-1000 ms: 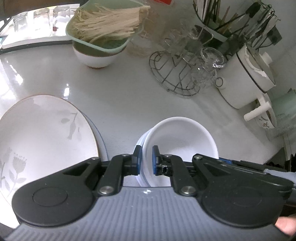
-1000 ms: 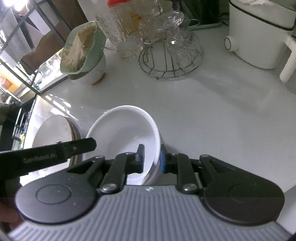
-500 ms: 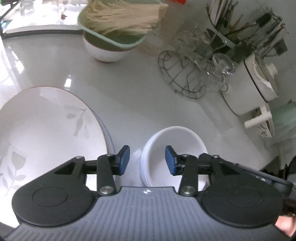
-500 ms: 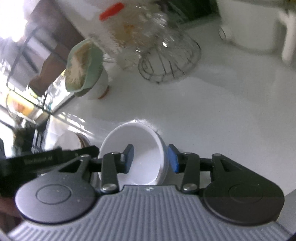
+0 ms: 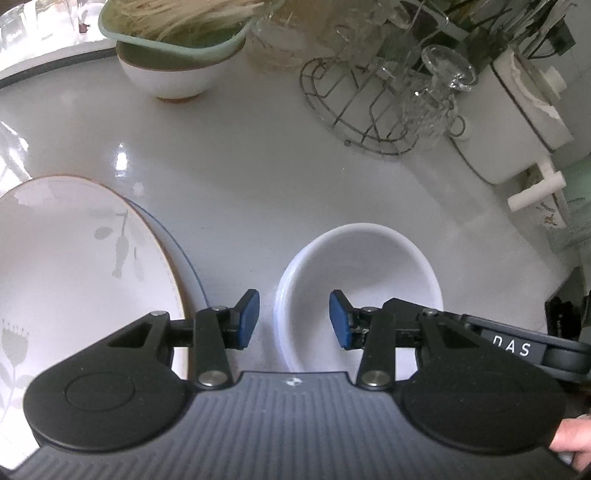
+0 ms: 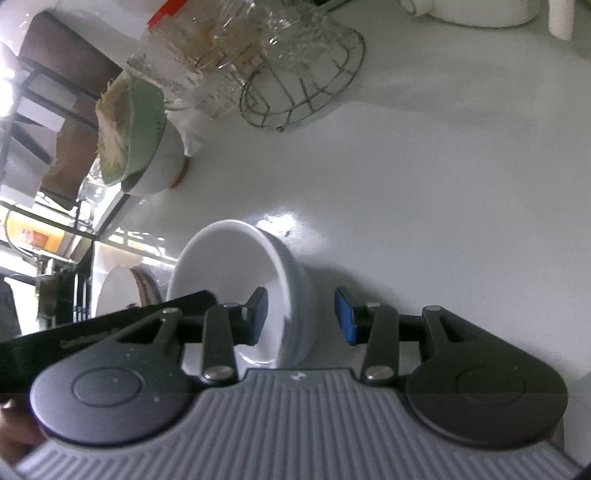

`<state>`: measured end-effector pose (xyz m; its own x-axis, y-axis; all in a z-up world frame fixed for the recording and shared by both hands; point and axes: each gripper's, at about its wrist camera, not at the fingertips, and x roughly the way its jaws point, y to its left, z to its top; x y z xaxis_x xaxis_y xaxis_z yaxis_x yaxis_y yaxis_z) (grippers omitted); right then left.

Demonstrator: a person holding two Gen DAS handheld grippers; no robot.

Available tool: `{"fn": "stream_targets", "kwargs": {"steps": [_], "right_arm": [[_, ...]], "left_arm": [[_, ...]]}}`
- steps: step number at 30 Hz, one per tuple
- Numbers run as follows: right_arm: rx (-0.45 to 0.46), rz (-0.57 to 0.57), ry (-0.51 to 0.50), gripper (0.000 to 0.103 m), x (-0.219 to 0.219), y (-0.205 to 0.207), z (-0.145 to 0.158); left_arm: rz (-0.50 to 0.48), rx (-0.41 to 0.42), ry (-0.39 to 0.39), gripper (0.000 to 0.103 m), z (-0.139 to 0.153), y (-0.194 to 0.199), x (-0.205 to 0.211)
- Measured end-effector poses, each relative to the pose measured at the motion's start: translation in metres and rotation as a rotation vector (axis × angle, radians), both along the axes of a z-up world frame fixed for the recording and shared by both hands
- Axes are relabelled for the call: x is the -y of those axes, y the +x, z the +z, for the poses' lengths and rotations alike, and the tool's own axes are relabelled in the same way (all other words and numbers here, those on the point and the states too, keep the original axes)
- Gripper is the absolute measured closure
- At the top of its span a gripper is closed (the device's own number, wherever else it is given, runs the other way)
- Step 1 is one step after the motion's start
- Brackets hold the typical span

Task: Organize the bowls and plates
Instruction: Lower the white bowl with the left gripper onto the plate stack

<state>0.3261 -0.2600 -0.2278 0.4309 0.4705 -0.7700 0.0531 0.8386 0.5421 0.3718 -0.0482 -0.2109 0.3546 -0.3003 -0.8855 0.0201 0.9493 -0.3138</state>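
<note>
1. both sets of jaws, clamped on the rim of the white bowl stack (image 5: 364, 280) a second ago, are now spread wide and released: left gripper (image 5: 293, 319), right gripper (image 6: 301, 317).
2. the stack is left empty on the bench (image 5: 258, 184), near its front edge, so stacking seems done.
3. the plates (image 5: 74, 266) are piled just left.
4. at the far edge, dried noodles fill a green basket (image 5: 177, 33).

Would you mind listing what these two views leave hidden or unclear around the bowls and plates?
- White bowl stack: count unclear; near side hidden by the left gripper body, left wrist view.
- Floral plate: cut off by the left edge; plates beneath mostly covered.
- Plate stack: small, partly behind the other gripper's arm, right wrist view.
</note>
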Motion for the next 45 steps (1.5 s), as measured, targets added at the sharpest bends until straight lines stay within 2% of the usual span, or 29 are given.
{"fn": "stream_targets", "kwargs": {"steps": [3,13,17,24,34,40,45], "right_arm": [[0.001,0.002,-0.021,0.062,-0.002,0.003,-0.001],[0.016,0.043,-0.031,0.079,-0.009,0.002,-0.003],[0.015,0.036,-0.040,0.079,-0.012,0.000,-0.001],[0.020,0.031,-0.054,0.079,-0.018,-0.012,0.014],[0.025,-0.016,-0.031,0.079,-0.019,-0.035,0.041],[0.059,-0.024,-0.026,0.079,-0.023,-0.045,0.066],[0.082,-0.010,-0.021,0.079,-0.032,-0.044,0.077]], "left_arm": [[-0.015,-0.006,0.031,0.057,-0.002,0.001,0.003],[-0.063,0.013,0.012,0.059,-0.001,-0.001,0.003],[-0.051,0.002,-0.005,0.060,0.002,0.000,-0.001],[-0.094,0.045,0.019,0.060,0.030,-0.007,0.000],[-0.109,0.078,-0.007,0.060,0.067,-0.025,-0.011],[-0.131,0.126,0.006,0.060,0.094,-0.039,-0.015],[-0.121,0.146,0.006,0.060,0.104,-0.045,-0.028]]}}
